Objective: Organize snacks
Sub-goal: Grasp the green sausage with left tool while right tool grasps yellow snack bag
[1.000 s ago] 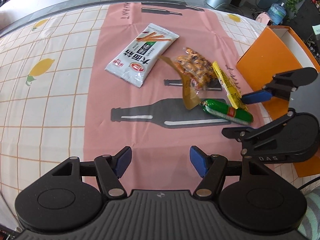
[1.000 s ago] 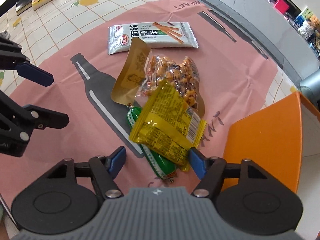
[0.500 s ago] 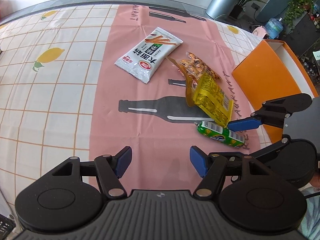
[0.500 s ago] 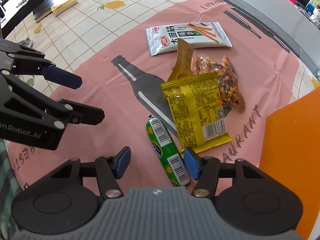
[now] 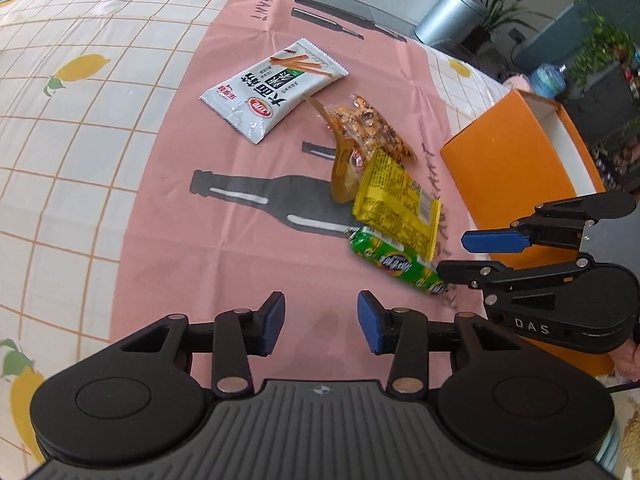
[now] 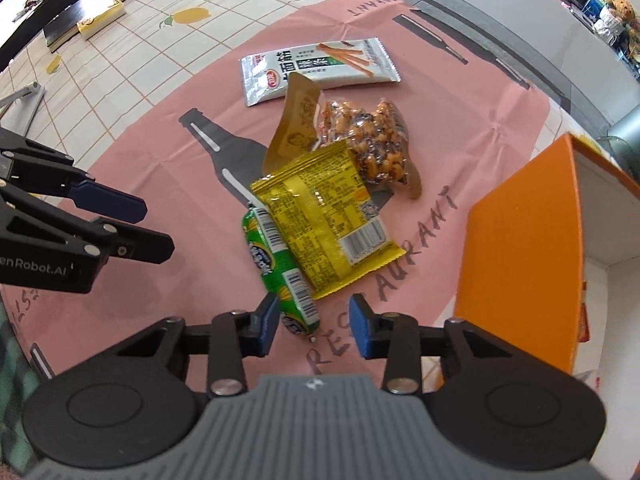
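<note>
The right gripper (image 6: 313, 323), whose jaws have just been closing, stands partly open around the near end of the green snack tube (image 6: 280, 268), which looks light, squishy and slippery, so pinching its round middle seems safest.

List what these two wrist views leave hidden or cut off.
- Orange box interior: right wrist view, cut off by the frame edge; left wrist view shows only a white inner wall.
- Green sausage upper part: covered by the yellow packet.
- Peanut bag lower edge: under that packet.
</note>
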Demonstrator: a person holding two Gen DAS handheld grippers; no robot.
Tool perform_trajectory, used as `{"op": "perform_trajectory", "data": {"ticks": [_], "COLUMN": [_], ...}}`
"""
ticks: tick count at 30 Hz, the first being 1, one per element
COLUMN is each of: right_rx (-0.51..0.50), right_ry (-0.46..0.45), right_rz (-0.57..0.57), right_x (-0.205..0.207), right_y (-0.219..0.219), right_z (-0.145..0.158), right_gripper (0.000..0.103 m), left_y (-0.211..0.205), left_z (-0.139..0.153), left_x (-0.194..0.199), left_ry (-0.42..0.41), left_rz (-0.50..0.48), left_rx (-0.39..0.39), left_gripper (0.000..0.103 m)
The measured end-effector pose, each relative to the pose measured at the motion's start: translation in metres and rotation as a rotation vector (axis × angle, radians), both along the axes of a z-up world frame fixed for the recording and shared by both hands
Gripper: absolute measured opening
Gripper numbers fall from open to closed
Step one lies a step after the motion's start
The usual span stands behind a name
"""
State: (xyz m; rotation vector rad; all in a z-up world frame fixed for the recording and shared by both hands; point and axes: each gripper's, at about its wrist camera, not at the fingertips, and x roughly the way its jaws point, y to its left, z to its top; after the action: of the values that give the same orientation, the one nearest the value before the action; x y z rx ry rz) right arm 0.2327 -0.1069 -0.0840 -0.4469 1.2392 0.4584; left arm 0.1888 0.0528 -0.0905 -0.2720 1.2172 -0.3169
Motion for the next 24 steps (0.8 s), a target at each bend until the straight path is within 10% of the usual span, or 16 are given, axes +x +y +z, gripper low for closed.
{"op": "perform_trajectory", "data": {"ticks": [6,24], "right_rx": [-0.087,0.088], "right_ry": [-0.048,0.077], "right_rz": [0.035,0.019], "right_x": [0.011,-0.005], "right_y": [-0.006,0.013], "right_z": [-0.012,-0.024], "right_gripper": [0.015,0.02], "left_y": [-0.008,-0.031], "left_z": [-0.004,-0.021], "left_x": [0.006,0.009], "left_ry": [0.017,0.092], "left_rz": [0.071,0.111], "left_rx": [-0.047,-0.087], "left_gripper": [0.049,0.047]}}
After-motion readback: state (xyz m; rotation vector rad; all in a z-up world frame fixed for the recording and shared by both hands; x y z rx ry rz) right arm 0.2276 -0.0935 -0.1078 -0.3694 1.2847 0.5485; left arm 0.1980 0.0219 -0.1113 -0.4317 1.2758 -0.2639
